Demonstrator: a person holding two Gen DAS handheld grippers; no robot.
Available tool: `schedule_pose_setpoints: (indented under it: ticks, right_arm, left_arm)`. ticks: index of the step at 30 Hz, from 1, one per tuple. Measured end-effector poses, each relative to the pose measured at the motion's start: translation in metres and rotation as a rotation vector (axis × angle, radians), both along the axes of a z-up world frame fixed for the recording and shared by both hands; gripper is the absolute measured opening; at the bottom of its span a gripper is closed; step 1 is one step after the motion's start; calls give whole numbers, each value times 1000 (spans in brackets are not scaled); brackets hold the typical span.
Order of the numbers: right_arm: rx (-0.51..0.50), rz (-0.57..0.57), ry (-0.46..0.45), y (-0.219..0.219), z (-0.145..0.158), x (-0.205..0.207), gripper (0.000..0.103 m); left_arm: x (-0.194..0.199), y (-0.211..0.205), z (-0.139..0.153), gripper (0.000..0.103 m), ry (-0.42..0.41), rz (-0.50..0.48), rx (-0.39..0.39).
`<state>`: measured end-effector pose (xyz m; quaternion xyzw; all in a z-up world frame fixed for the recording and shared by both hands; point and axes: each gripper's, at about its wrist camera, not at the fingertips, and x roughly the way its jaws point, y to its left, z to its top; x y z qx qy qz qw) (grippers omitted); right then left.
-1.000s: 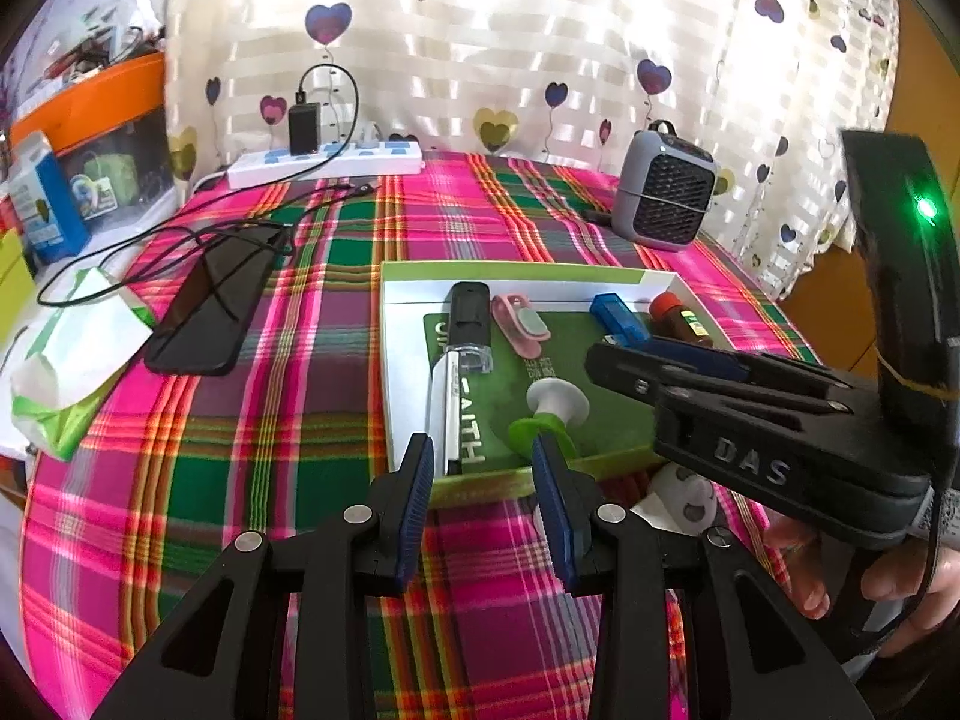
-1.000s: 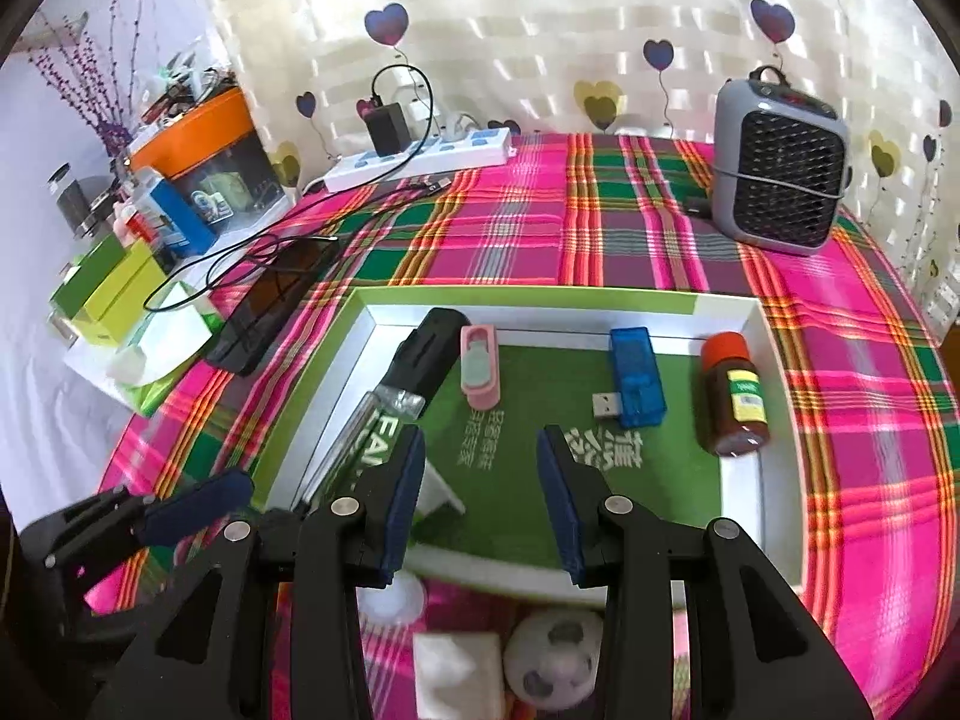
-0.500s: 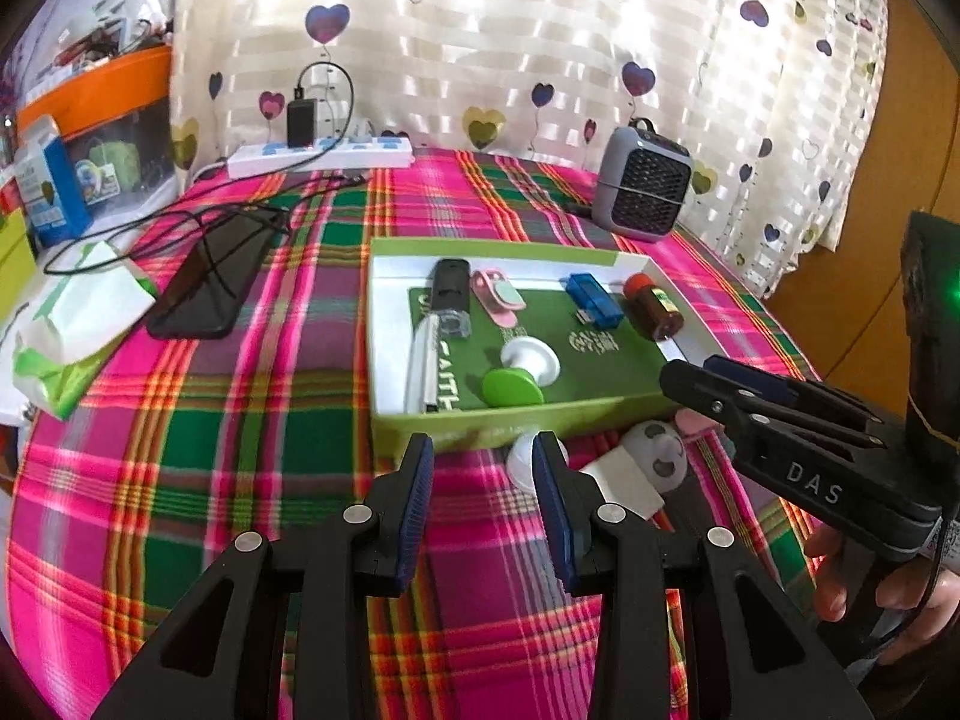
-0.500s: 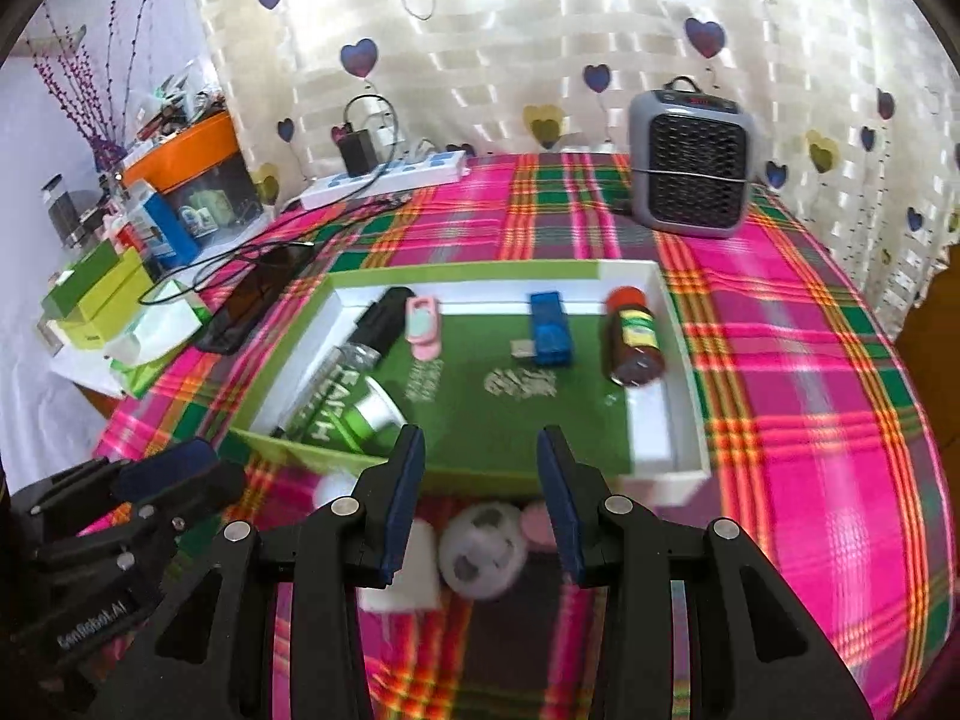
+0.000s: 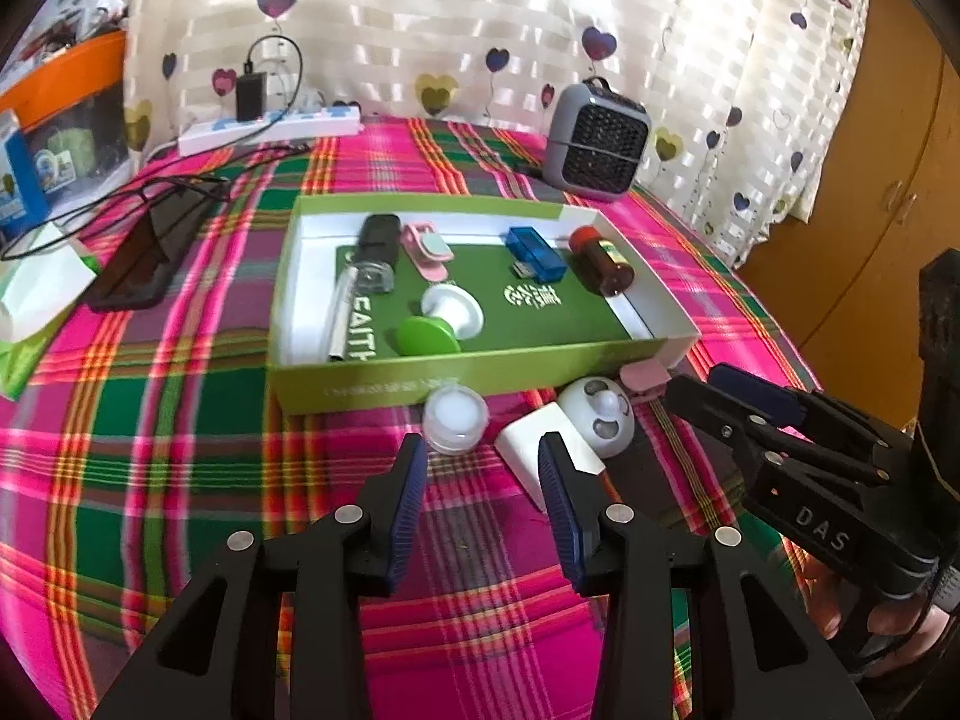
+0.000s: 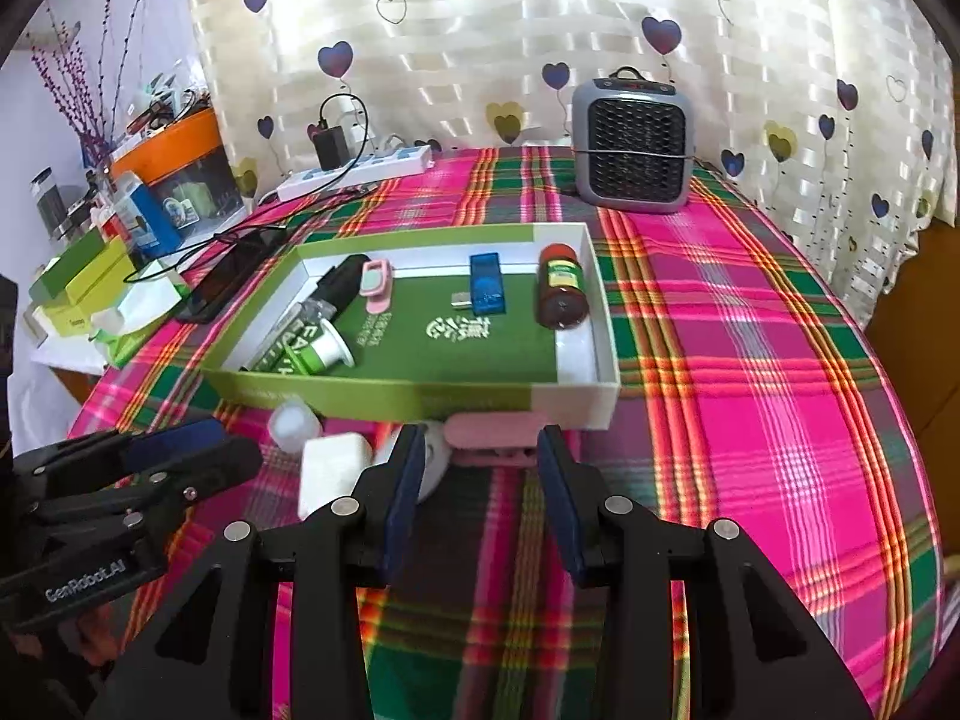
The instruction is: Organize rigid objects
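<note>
Plaid cloth in pink and green [image 5: 180,432] covers the table under our left wrist view, with a heart-print curtain behind. Our left gripper [image 5: 483,468] has just been widening its jaws and they stand apart with nothing between them, just short of a small white cap [image 5: 454,420] and a white block [image 5: 540,450]. Beside these lie a round white piece with dark holes [image 5: 600,423] and a pink clip [image 5: 645,373], so we count four loose things in front of the green tray [image 5: 420,375]. Inside the tray we count six: a black-capped clear tube [image 5: 369,276], a pink clip-like piece [image 5: 427,249], a blue USB stick [image 5: 534,255], a brown bottle with a red cap [image 5: 600,261], and a white and a green suction-cup shape [image 5: 444,324]. We judge the cap could skid or roll off if one pad strikes it first, and the block sits close enough to be nudged. From the right wrist view, our right gripper [image 6: 477,462] is also parted and empty, with the pink clip [image 6: 495,429] just ahead of its pads, touching the tray wall. We judge a forward push could shove the tray or wedge the clip against it. One grey fan heater [image 6: 633,144] and one power strip [image 6: 360,171] stand at the back.
</note>
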<state>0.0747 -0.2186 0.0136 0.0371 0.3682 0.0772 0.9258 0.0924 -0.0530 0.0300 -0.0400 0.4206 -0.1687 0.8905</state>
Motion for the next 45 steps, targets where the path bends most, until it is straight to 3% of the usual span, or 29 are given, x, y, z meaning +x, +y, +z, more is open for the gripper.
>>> schedule_pose_setpoints:
  ticks: [25, 32, 45]
  right_arm:
    - [47, -10, 30, -32, -14, 0, 40]
    - [52, 25, 61, -31, -20, 14, 41]
    - [57, 200, 80, -18, -21, 27, 41]
  left_arm:
    - [16, -36, -13, 38, 46, -41, 36]
    - [15, -39, -13, 38, 45, -47, 41]
    - [14, -27, -12, 38, 44, -31, 47]
